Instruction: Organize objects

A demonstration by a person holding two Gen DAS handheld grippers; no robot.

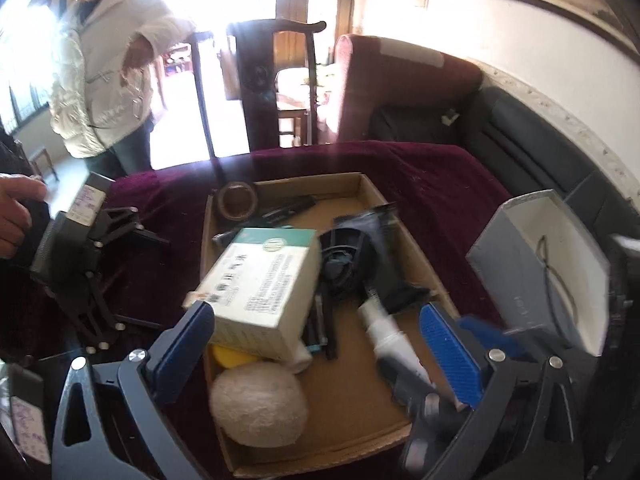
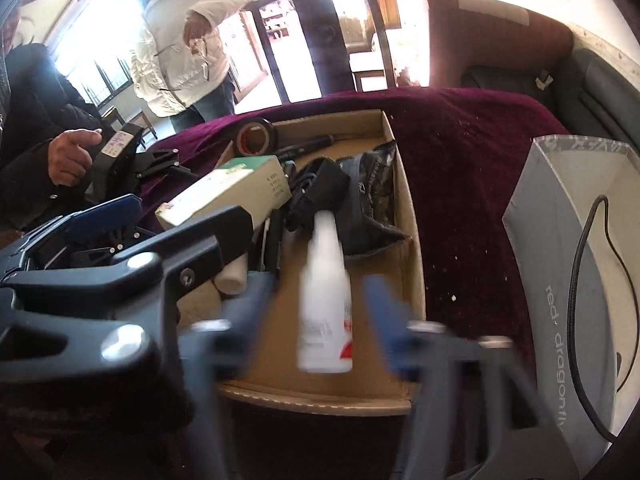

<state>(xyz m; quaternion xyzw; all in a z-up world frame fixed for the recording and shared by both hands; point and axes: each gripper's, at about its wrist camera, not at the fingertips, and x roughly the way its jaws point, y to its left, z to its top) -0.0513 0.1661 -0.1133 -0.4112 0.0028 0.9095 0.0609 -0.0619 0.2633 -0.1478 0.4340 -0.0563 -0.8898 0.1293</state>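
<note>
A shallow cardboard box [image 1: 376, 196] sits on a maroon velvet cloth [image 1: 440, 184]. It holds a white and green carton [image 1: 260, 284], a woolly ball [image 1: 258, 404], a tape roll [image 1: 236, 200], black items [image 1: 348, 256] and a white spray bottle [image 1: 384, 324]. My left gripper [image 1: 316, 344] is open above the box's near half. My right gripper [image 2: 316, 320] is open, blurred, with the white spray bottle [image 2: 326, 312] lying between its fingers. It also shows at the lower right of the left wrist view [image 1: 428, 396].
A grey paper bag [image 2: 576, 280] stands right of the box. Another person's hand holds a third black gripper [image 1: 80, 248] at the left. A person in a white jacket [image 1: 104, 64] stands behind the table, near dark chairs [image 1: 276, 80] and a sofa [image 1: 500, 120].
</note>
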